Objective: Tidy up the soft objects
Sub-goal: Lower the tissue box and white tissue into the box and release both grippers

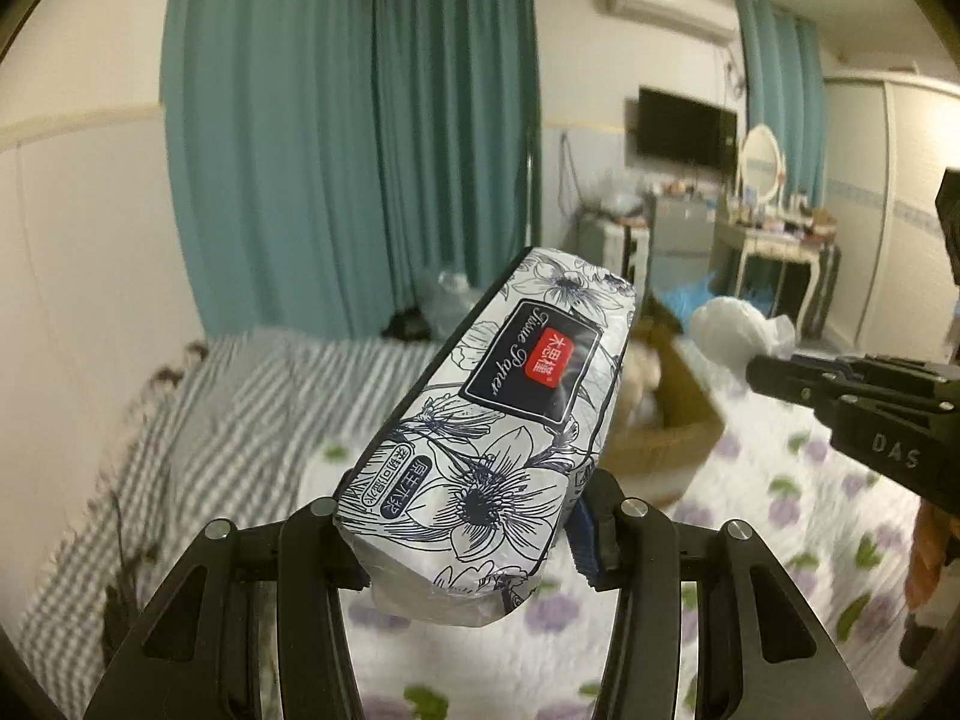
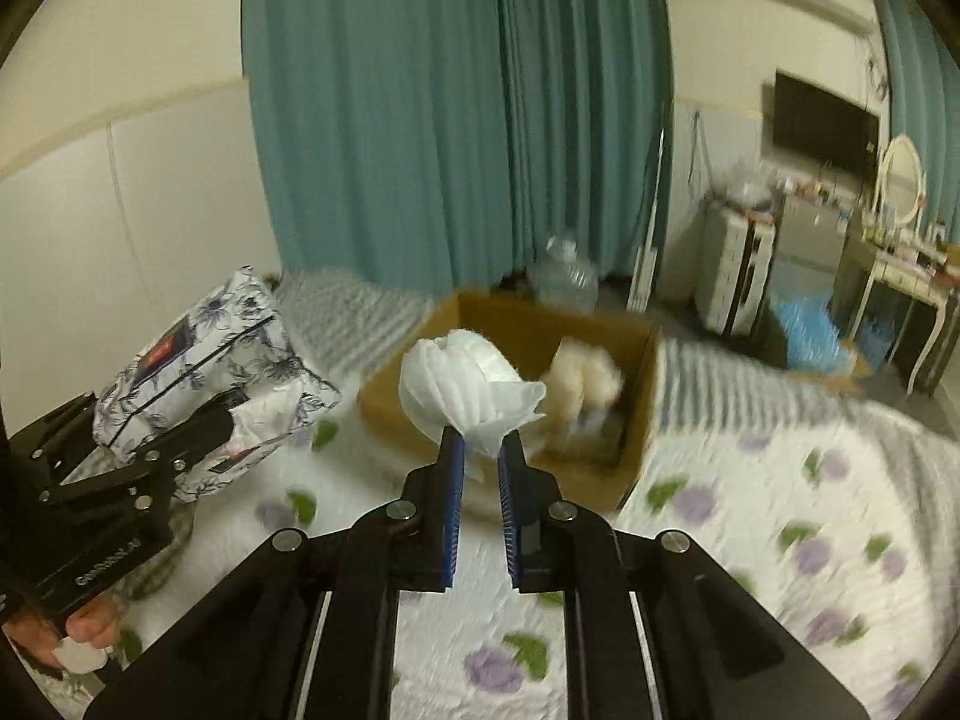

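My left gripper (image 1: 462, 531) is shut on a floral-printed tissue paper pack (image 1: 504, 414) and holds it up above the bed; the pack also shows in the right wrist view (image 2: 210, 354). My right gripper (image 2: 480, 450) is shut on a white crumpled soft bundle (image 2: 465, 393), held above the near edge of an open cardboard box (image 2: 636, 414). A cream plush toy (image 2: 585, 378) lies inside the box. In the left wrist view the right gripper (image 1: 762, 372) holds the white bundle (image 1: 732, 330) over the box (image 1: 678, 438).
The box stands on a bed with a floral quilt (image 2: 780, 528) and a striped grey sheet (image 1: 198, 420). Teal curtains (image 2: 456, 108) hang behind. A clear water jug (image 2: 567, 276), a dresser with mirror (image 1: 774, 228) and a TV (image 1: 684, 129) stand beyond.
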`<state>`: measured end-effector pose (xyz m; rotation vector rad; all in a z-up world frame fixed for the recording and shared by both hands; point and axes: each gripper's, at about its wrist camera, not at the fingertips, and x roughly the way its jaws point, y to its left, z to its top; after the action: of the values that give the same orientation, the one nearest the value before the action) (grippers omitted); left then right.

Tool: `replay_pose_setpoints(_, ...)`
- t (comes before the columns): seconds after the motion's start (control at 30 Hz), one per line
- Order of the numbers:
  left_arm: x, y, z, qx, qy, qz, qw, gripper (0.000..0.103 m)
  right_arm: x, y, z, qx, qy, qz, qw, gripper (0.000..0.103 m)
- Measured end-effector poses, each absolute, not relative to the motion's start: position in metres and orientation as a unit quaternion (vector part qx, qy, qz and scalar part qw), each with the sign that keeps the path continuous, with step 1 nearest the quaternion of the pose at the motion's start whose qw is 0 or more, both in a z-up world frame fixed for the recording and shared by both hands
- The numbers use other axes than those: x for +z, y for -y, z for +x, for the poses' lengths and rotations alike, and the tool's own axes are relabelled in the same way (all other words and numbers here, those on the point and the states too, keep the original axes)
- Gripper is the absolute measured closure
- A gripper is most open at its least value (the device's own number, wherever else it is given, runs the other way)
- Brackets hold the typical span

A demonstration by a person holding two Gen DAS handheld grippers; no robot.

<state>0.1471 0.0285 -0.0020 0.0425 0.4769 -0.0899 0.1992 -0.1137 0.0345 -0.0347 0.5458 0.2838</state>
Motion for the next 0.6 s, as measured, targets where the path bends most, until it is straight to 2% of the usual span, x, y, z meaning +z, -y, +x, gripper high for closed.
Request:
replay_pose_setpoints(0.13,0.031,-0.017,0.173,-0.054,-0.219,0.020,0.974,0.056,0.065,0.122,0.227,0.135,-0.256,-0.018,0.957,0.092)
replay_pose_setpoints(0.3,0.047,-0.003,0.232,-0.051,-0.219,0.024,0.974,0.056,0.069,0.128,0.270,0.124,-0.259,-0.021,0.958,0.092)
replay_pose_setpoints(0.43,0.037,0.016,0.276,-0.038,-0.230,0.047,0.971,0.056,0.062,0.138,0.315,0.124,-0.267,-0.011,0.956,0.092)
replay_pose_setpoints(0.6,-0.002,0.039,0.319,-0.043,-0.262,0.061,0.962,0.056,0.028,0.135,0.364,0.135,-0.294,-0.013,0.946,0.092)
